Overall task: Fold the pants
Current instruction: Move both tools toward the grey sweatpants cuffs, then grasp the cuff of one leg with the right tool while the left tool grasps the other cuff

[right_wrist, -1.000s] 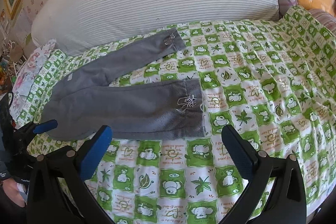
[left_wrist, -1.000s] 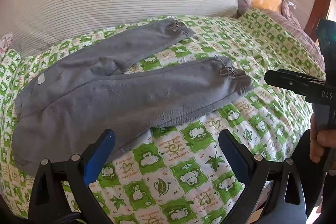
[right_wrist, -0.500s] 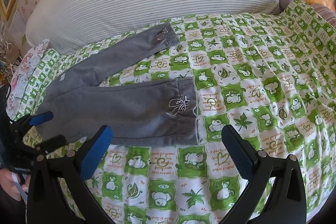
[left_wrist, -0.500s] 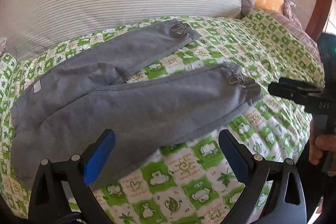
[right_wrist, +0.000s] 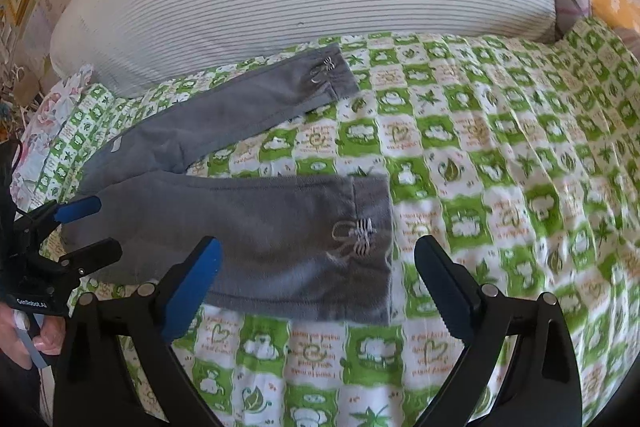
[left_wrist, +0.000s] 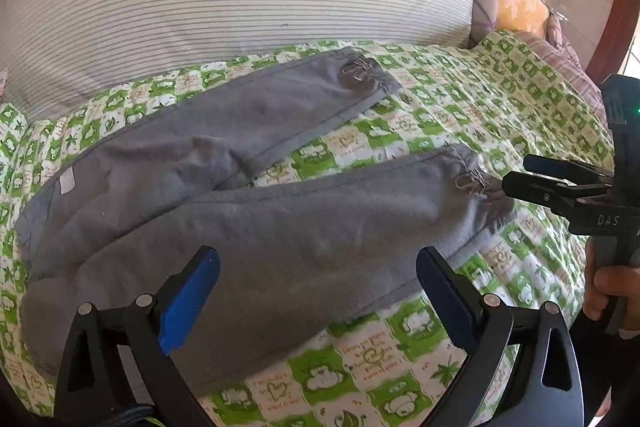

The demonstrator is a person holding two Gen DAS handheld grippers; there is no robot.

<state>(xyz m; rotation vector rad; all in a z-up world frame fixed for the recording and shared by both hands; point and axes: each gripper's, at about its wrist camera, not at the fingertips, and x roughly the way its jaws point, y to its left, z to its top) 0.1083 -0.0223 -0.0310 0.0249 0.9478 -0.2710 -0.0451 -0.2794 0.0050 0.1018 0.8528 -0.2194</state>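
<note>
The grey pants (left_wrist: 248, 195) are spread unfolded on the bed (right_wrist: 500, 187), ahead of both tools. No fold is made yet; all folds remain. The left tool (left_wrist: 318, 291) is held wide, empty. The right tool (right_wrist: 316, 279) is closing slightly over the near cuff (right_wrist: 360, 243), nothing gripped.
</note>
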